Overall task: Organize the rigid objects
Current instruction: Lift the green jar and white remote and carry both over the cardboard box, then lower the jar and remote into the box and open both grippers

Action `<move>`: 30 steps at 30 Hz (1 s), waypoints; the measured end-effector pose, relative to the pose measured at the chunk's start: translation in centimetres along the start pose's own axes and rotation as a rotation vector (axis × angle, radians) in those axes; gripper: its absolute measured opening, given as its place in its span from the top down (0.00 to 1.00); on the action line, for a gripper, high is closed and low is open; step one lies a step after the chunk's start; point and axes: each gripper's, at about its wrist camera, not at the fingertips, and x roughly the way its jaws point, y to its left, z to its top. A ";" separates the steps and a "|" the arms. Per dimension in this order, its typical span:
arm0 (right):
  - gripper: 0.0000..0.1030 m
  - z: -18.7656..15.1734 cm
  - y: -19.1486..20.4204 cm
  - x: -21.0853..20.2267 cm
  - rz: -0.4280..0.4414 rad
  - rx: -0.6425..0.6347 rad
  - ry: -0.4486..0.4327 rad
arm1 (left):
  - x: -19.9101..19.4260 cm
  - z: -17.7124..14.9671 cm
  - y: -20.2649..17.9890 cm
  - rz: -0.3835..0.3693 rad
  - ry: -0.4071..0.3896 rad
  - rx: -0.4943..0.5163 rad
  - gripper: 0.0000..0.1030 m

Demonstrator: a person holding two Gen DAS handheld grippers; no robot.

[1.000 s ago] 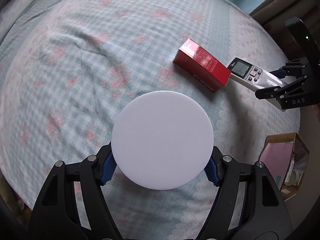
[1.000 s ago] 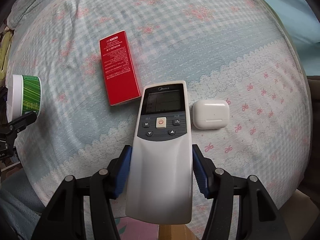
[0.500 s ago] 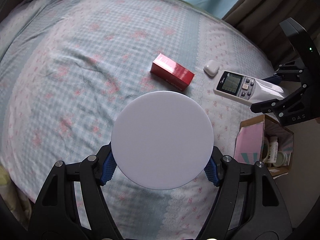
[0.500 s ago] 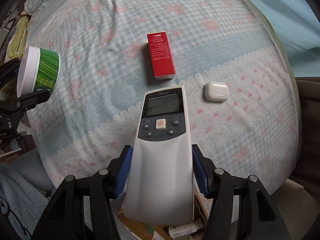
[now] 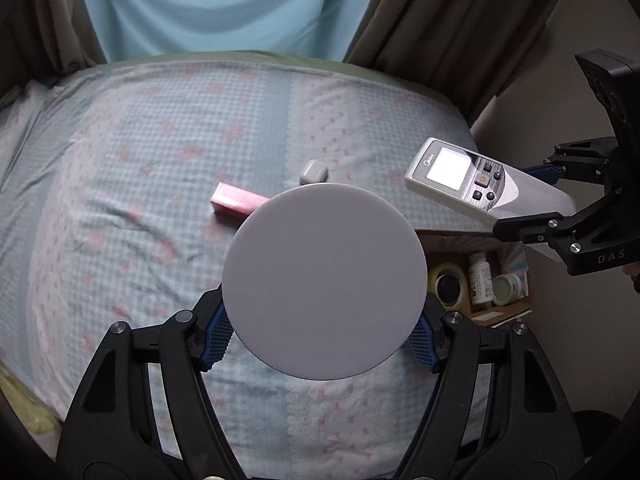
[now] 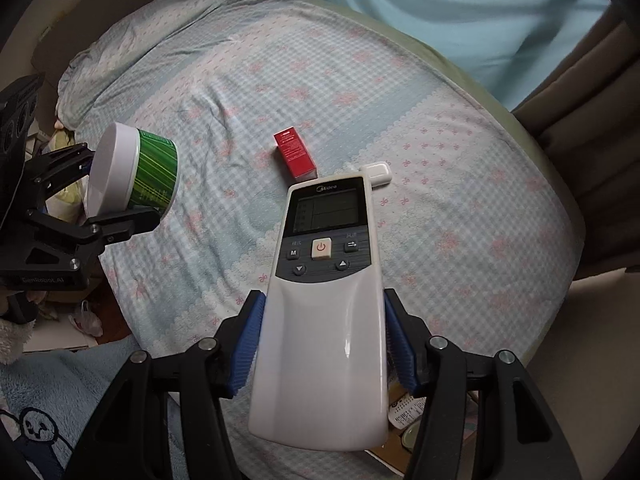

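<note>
My left gripper [image 5: 320, 336] is shut on a round jar with a white lid [image 5: 324, 280]; in the right wrist view the jar [image 6: 136, 172] shows a green striped side. My right gripper [image 6: 322, 352] is shut on a white air-conditioner remote [image 6: 324, 288], which also shows in the left wrist view [image 5: 472, 180] held in the air over the bed's right edge. A red box [image 6: 296, 154] and a white earbud case [image 6: 378, 172] lie on the bed; the left wrist view shows the box [image 5: 236, 202] and the case [image 5: 314, 172] beyond the lid.
An open cardboard box [image 5: 500, 312] stands on the floor by the bed, holding a tape roll [image 5: 448, 284], a small white bottle [image 5: 480, 276] and a green-lidded jar [image 5: 506, 284]. Curtains [image 5: 440, 20] hang behind the bed. A blue fleece [image 6: 60, 400] lies at lower left.
Both grippers have risen and drawn back from the bed with their loads. The red box and earbud case look smaller and farther. The floor box has come into fuller view.
</note>
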 end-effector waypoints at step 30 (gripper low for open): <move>0.49 -24.7 -15.9 2.6 0.108 0.439 0.008 | 17.6 -2.4 -27.7 -0.172 0.333 0.363 0.33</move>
